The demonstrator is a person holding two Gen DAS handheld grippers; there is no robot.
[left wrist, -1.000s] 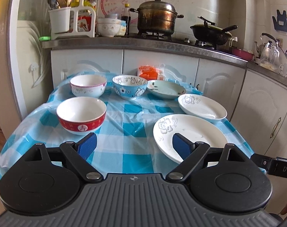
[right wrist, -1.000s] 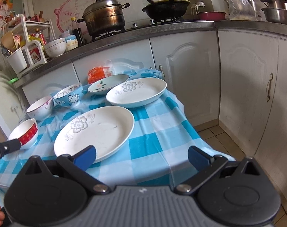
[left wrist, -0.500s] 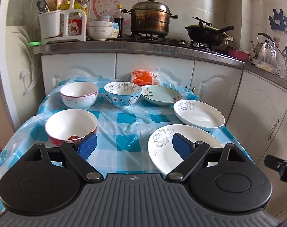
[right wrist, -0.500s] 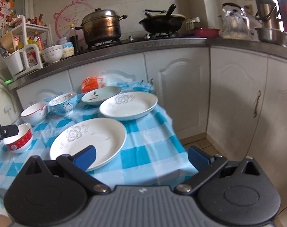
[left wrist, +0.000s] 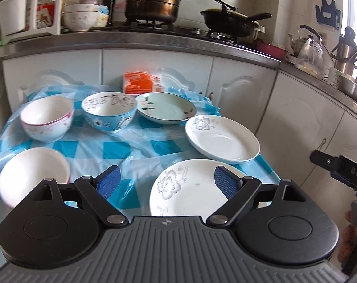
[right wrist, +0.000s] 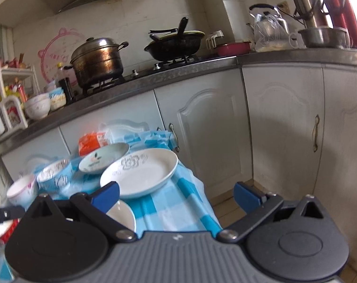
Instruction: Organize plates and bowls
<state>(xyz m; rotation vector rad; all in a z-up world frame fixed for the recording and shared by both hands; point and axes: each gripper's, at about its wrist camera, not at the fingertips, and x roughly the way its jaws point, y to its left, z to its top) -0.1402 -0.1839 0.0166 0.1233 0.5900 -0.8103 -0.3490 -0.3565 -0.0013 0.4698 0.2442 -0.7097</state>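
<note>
On the blue-checked table (left wrist: 140, 146) stand three bowls: a red-sided one (left wrist: 32, 174) front left, a pink-rimmed white one (left wrist: 47, 118) and a blue patterned one (left wrist: 108, 110) behind. Three plates lie to the right: a large flowered plate (left wrist: 190, 188) in front, a deep white plate (left wrist: 222, 139) and a green plate (left wrist: 165, 110). My left gripper (left wrist: 165, 181) is open and empty above the table's front edge. My right gripper (right wrist: 176, 194) is open and empty, off the table's right side; the deep white plate (right wrist: 139, 173) lies ahead of it.
An orange packet (left wrist: 140, 82) lies at the table's back. White cabinets (right wrist: 213, 129) and a counter with a steel pot (left wrist: 154, 0), a black wok (left wrist: 230, 23) and stacked bowls (left wrist: 81, 18) stand behind. The right gripper's edge (left wrist: 338, 172) shows at the right.
Both grippers have pulled back and lifted. The right gripper has swung right and tilted up, so less of the large plate shows. Both stay open and empty.
</note>
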